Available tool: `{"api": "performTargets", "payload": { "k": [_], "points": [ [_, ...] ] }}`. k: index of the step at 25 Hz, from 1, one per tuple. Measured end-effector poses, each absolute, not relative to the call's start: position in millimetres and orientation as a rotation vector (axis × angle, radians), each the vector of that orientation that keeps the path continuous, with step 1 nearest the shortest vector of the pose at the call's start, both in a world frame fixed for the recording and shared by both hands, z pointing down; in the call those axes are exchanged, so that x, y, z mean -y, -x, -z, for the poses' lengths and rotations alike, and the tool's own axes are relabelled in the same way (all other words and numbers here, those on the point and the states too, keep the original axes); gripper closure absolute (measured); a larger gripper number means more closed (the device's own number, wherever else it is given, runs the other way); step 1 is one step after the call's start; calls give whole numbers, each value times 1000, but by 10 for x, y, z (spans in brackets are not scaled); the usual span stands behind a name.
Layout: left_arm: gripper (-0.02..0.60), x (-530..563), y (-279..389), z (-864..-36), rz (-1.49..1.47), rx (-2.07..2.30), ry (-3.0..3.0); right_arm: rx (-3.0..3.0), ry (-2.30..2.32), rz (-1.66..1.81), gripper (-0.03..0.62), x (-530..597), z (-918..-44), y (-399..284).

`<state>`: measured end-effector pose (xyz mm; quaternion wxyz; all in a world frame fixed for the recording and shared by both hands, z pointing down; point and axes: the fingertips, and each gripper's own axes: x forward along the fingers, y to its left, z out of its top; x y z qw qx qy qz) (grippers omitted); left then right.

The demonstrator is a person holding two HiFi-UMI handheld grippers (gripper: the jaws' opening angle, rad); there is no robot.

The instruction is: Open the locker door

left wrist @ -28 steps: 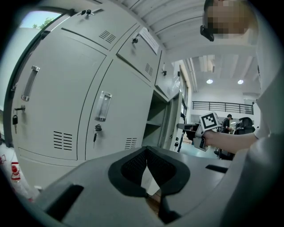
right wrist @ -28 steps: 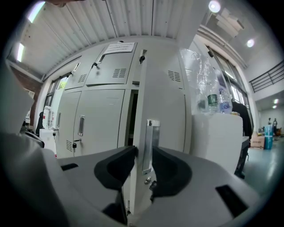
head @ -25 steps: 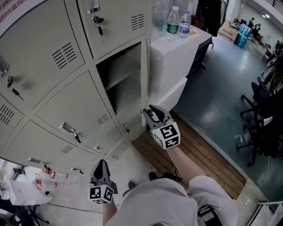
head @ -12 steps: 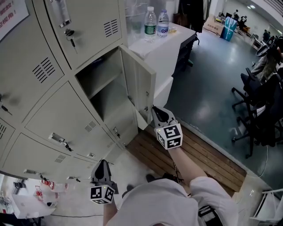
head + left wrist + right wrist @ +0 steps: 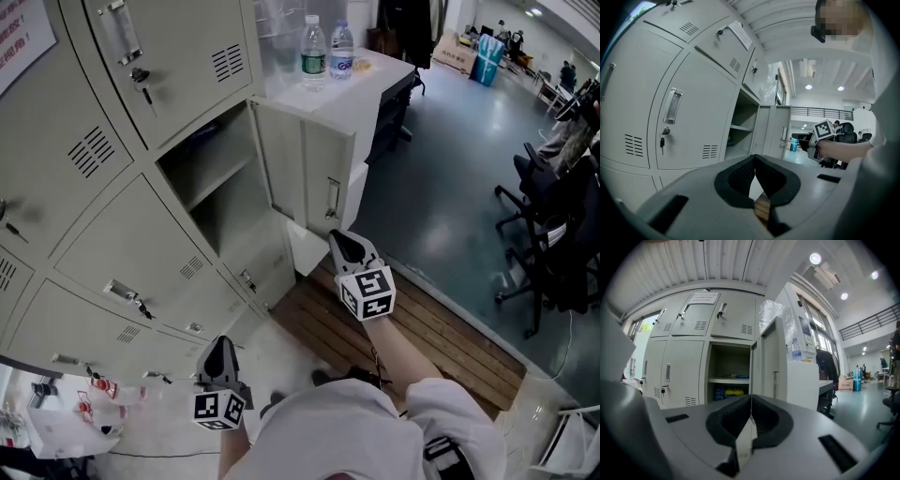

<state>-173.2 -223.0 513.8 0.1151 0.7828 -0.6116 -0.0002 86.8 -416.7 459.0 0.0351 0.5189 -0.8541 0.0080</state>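
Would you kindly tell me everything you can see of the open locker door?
The open locker door is a plain panel of pale beige-grey painted metal, as it looks. It stands upright, swung well out from the open compartment, hinged at that compartment's right side. A slim vertical handle fitting shows near its free edge. Nothing is seen touching it: the right gripper, shut and empty, points at it from close by.

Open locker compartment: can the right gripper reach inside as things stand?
Probably yes. The door stands swung wide, nothing blocks the compartment, and the right gripper, jaws shut and empty, sits by the door's free edge; it must shift left.
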Motion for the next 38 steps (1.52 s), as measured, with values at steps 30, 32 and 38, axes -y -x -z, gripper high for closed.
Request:
{"api": "performTargets", "payload": {
  "k": [30, 32, 38],
  "points": [
    [578, 1948, 2241, -4770, 13, 2147, -2224, 2992, -1033, 56, 580, 2910, -4853, 571],
    [578, 1950, 2241, -4772, 12, 2149, -2224, 2989, -1034, 63, 580, 2923, -4848, 556],
    [578, 1972, 2193, -4765, 16, 2138, -2223, 2993, -1034, 59, 581, 2922, -4838, 525]
  ]
}}
